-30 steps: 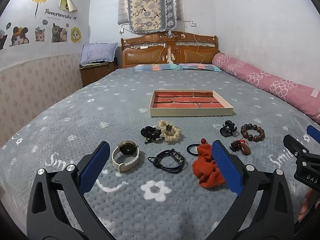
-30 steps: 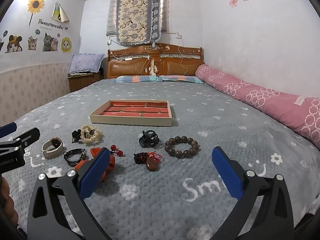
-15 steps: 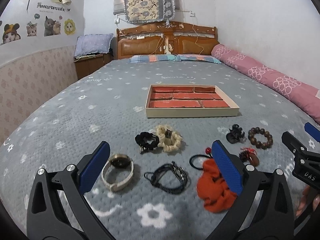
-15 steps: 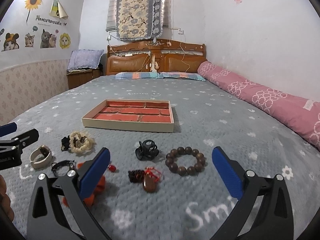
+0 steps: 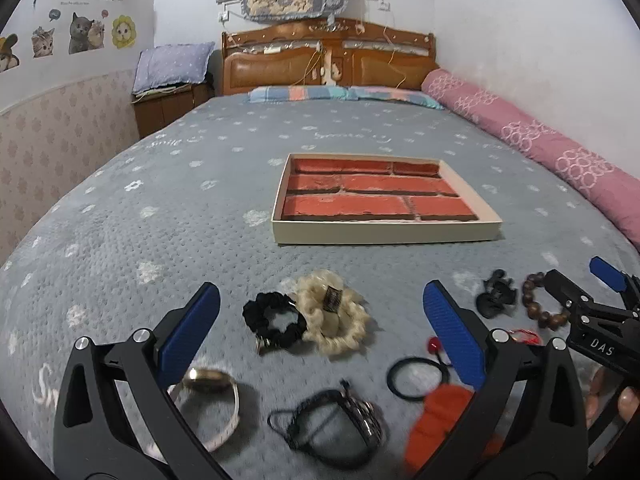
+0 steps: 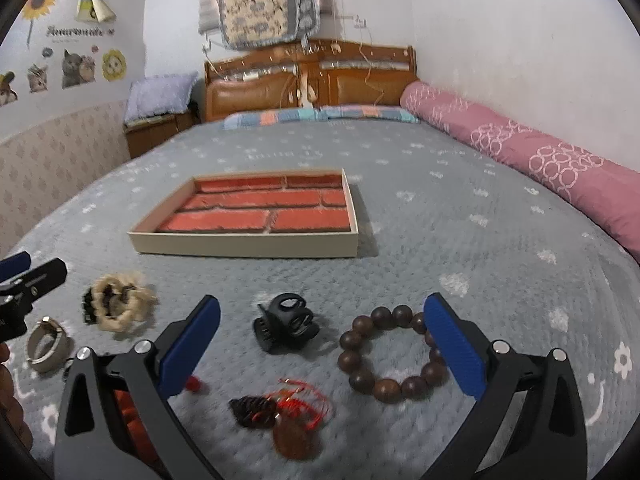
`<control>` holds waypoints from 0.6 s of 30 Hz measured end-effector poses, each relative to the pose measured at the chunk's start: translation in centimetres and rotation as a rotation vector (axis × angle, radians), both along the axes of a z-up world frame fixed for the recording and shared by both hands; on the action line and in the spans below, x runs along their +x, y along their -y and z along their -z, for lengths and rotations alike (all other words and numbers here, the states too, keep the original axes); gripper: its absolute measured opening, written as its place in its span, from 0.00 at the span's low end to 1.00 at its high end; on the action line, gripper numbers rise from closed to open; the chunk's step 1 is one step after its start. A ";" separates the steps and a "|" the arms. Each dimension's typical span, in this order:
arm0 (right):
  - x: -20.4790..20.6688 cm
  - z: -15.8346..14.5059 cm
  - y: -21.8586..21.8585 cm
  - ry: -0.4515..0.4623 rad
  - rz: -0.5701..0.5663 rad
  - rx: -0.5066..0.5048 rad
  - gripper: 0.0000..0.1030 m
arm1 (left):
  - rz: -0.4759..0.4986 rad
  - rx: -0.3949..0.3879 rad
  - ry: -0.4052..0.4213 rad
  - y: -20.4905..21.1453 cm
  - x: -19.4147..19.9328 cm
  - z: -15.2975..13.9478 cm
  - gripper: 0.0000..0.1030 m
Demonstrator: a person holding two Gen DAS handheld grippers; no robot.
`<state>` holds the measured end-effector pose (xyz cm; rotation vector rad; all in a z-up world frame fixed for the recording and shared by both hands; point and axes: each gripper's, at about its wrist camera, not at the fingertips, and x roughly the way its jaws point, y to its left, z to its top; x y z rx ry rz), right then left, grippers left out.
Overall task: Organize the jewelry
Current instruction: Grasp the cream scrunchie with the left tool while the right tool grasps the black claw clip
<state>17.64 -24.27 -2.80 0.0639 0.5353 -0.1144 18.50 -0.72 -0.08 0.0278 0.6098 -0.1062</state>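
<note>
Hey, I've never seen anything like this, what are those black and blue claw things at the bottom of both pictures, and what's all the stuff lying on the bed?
Those claws are hand-held grippers, not robot arms: a person holds one in each hand, and a fisheye camera on each looks forward along its two blue-padded fingers. One picture comes from the left gripper, the other from the right gripper. Both stand open and hold nothing.

On the grey flowered bedspread lie a black fabric scrunchie touching a cream fluffy scrunchie, a pale-strapped wristwatch, a dark corded bracelet, a thin black hair tie with a red bead, an orange fabric scrunchie, a black plastic claw clip, a brown wooden bead bracelet and a red-corded brown pendant. Beyond them sits a shallow beige tray with a brick-pattern lining, with nothing in it yet.
</note>
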 end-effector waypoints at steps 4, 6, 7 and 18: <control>2.5 1.1 0.4 -0.055 -0.009 0.014 0.97 | -0.001 0.018 -0.040 0.1 2.2 1.2 0.95; 3.4 1.6 0.4 -0.079 -0.022 0.021 0.97 | 0.002 0.029 -0.055 0.2 2.9 1.7 0.95; 3.9 1.9 0.3 -0.094 -0.035 0.020 0.96 | 0.000 0.035 -0.064 0.3 3.2 2.2 0.95; 6.9 4.5 -0.8 -0.237 -0.073 -0.003 0.77 | -0.002 0.033 -0.143 -0.1 5.4 5.1 0.93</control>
